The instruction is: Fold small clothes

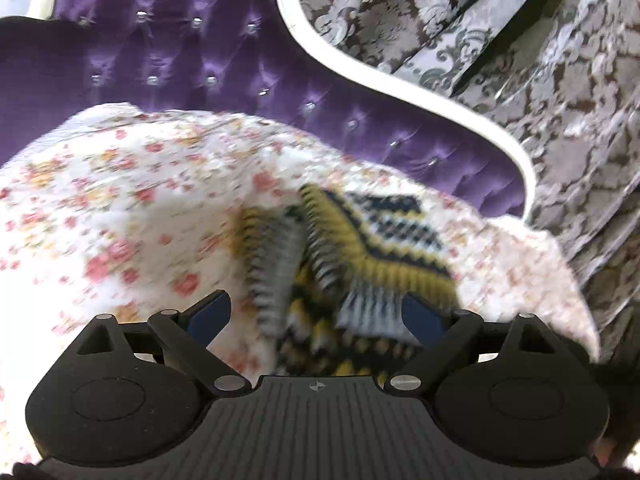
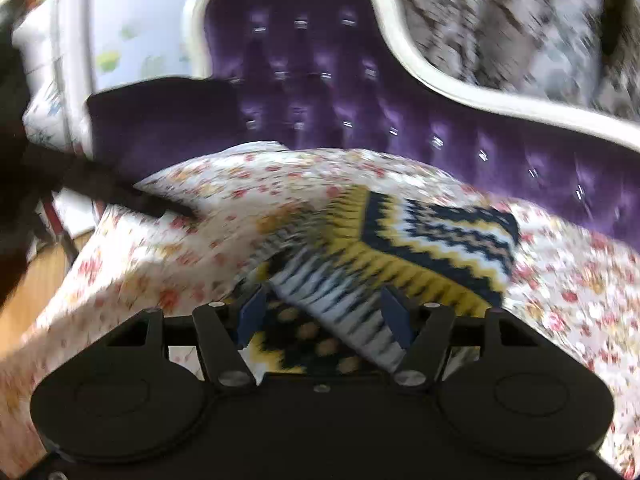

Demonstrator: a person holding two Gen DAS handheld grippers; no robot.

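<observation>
Sweater (image 2: 420, 240) lies on flowery bed cover (image 2: 560, 300), partly folded, maybe. Left gripper (image 1: 320, 316) wide, holds nothing. Right gripper (image 2: 324, 312) open, empty too. Pat folds flat, keep edges lined up.

knit garment (image 2: 420, 240) | floral cotton sheet (image 2: 180, 248) | tufted velvet headboard (image 2: 312, 80)
</observation>
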